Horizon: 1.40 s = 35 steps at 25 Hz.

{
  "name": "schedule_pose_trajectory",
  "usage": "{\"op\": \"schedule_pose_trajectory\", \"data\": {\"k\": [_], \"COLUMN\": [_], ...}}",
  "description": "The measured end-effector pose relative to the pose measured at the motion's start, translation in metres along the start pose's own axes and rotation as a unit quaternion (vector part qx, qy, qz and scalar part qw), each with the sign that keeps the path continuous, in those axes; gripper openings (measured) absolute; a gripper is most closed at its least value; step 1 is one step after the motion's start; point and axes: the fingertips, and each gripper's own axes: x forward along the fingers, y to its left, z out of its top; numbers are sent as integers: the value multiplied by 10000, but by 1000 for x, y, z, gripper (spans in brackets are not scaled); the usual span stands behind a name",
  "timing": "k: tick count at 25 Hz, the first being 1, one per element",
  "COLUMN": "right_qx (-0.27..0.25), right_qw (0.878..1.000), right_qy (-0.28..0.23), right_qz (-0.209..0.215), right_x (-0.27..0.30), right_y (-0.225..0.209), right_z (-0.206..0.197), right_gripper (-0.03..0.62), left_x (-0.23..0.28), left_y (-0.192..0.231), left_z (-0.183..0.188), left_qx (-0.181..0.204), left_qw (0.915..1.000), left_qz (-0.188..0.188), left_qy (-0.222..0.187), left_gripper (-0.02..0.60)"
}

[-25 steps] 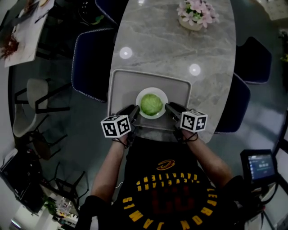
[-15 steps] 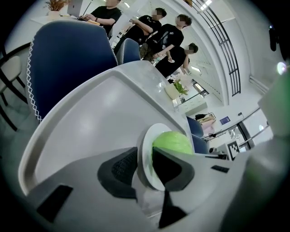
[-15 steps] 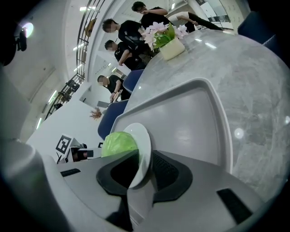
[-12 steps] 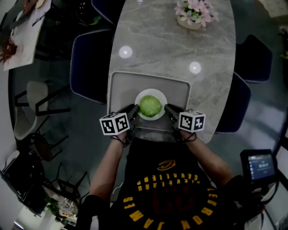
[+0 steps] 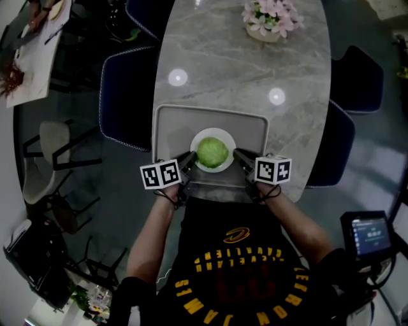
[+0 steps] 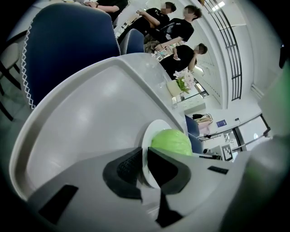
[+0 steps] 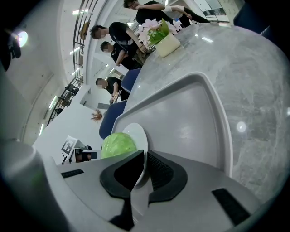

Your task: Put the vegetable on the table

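Note:
A round green vegetable [image 5: 213, 151] lies on a white plate [image 5: 224, 135], which stands in a grey tray [image 5: 172, 124] at the near end of the marble table [image 5: 242, 63]. My left gripper [image 5: 191, 159] is at the plate's left rim and my right gripper [image 5: 237, 156] at its right rim. In the left gripper view the jaws [image 6: 142, 165] are closing, with the plate's rim [image 6: 147, 136] pinched between the pads and the vegetable [image 6: 171, 141] just beyond. In the right gripper view the closing jaws [image 7: 145, 165] likewise clamp the plate's edge [image 7: 138, 133] beside the vegetable [image 7: 118, 144].
A pot of pink flowers [image 5: 268, 16] stands at the table's far end. Dark blue chairs [image 5: 124, 95] [image 5: 331, 146] flank the table on both sides. Several people stand beyond the table in the gripper views. A small screen [image 5: 370, 234] sits at lower right.
Both grippers have edged inward onto the plate's rim and their jaws have narrowed around it. The plate, vegetable and tray stay where they were.

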Motion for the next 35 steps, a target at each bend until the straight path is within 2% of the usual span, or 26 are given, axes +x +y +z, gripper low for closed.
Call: {"op": "schedule_pose_trajectory", "data": {"k": [14,20,25,35], "right_qx": [399,566,663,1043], "right_qw": [9990,9976,9954,9871], "right_qy": [-178,-392,-686,-1212], "right_qz": [79,115,106,66], "right_x": [-12,-23,-43,-75], "right_y": [-16,-18,-8,-26], "right_z": [2,0,-2,-8], "right_gripper": [31,31,31,31], "left_x": [13,11,2,17], "left_y": [-12,-23,-41,-71], "left_z": [-5,-7,-9,-17], "left_qx": [-140,-269,-187,4], "left_qw": [9997,9985,9969,9925], "left_qz": [-180,-483,-759,-1173], "left_qy": [68,10,44,338], "left_gripper": [34,28,26,21]}}
